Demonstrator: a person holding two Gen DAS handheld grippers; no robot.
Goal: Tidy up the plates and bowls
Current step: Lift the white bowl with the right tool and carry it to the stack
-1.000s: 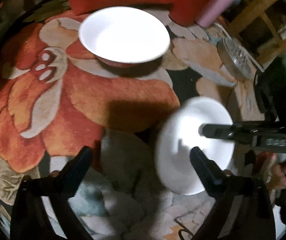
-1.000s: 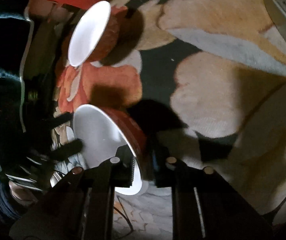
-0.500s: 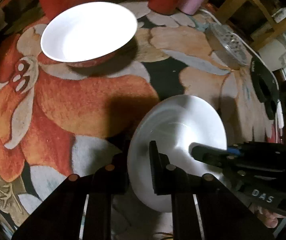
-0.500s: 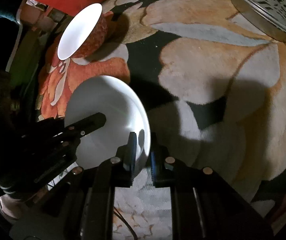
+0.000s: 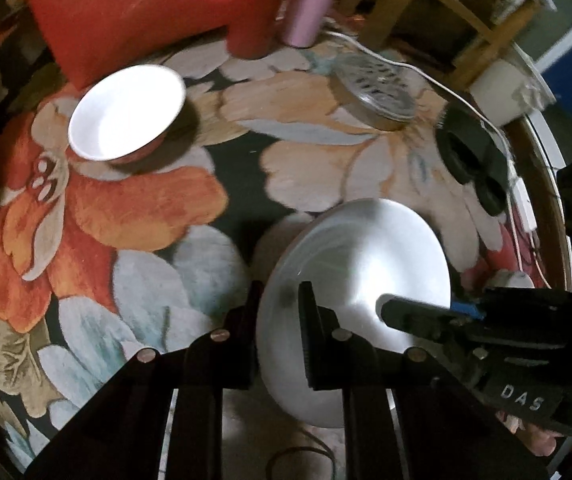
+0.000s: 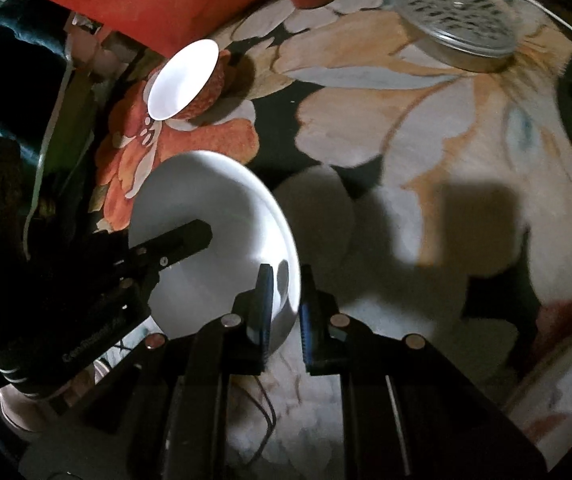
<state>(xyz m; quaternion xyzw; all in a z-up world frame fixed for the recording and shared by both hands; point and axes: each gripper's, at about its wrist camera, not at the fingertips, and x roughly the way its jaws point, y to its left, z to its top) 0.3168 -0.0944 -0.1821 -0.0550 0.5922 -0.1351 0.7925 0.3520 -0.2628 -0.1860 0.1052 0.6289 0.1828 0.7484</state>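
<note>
Over the near edge of the flowered tabletop, the white bowl now hangs pinched at its rim by both the left gripper and right gripper; a second ago only the right held it. Stacking into the far bowl looks next.

Dim room, hard light from above, sharp dark shadows. Surface is a floral cloth with orange, peach and pale blue petals on black. Red box and pink cylinder at far edge. Round perforated metal lid near a white cable. Wooden frame behind, blue wall far right.
</note>
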